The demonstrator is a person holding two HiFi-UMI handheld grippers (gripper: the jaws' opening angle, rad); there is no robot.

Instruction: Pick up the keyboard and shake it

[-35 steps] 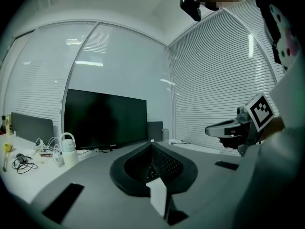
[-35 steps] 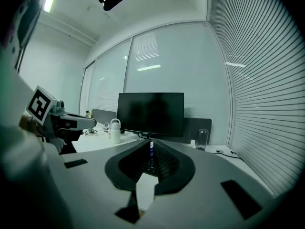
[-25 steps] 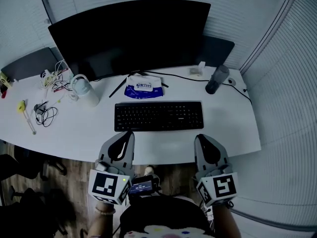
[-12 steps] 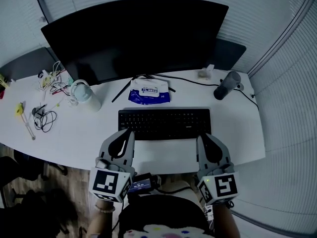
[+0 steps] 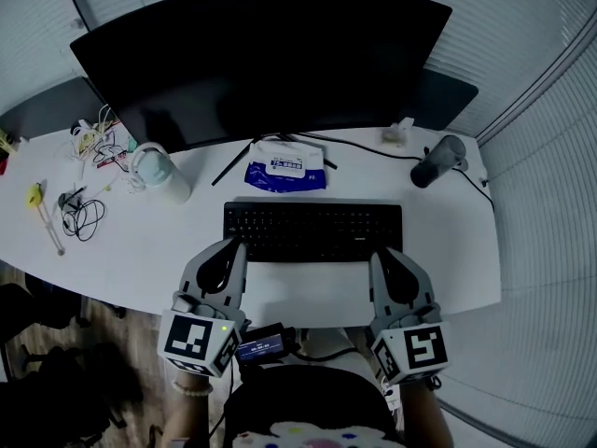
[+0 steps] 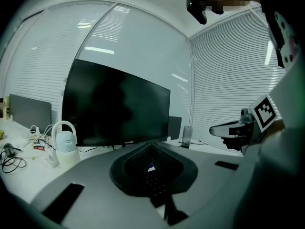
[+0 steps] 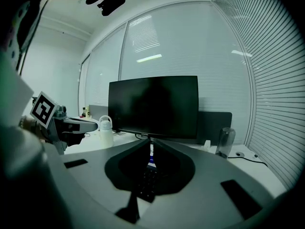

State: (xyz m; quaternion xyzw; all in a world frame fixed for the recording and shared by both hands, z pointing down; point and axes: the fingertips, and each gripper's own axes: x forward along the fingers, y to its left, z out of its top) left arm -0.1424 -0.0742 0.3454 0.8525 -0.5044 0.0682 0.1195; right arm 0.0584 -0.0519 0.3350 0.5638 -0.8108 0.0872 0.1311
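Currently, the keyboard [image 5: 312, 232] is found lying flat on the white table [image 5: 448, 250], centred in front of the monitor [image 5: 261, 59], with its long side parallel to the table's near edge. It is not lifted.

The left gripper [image 5: 239, 245] is positioned at the keyboard's near left corner, with its tip just beside the front edge. The right gripper [image 5: 379, 253] is positioned at the near edge close to the keyboard's right end. Whether either tip touches the keyboard cannot be determined from the head view.

Both grippers are clenched. In the left gripper view the two jaws are seen meeting at their tips, and nothing is clamped between them; only keyboard keys are visible through the opening behind the tips. The same condition is shown in the right gripper view: the jaws are brought together and nothing is grasped.

Other items on the table are arranged as follows:
- A blue-and-white pack of wipes [image 5: 286, 167] is placed between the keyboard and the monitor.
- A white jug [image 5: 160, 174] with a loop handle is placed to the left of the keyboard, well apart from it.
- A dark bottle [image 5: 437, 160] is placed at the right rear.
- Loose cables [image 5: 84, 215] are gathered at the far left.
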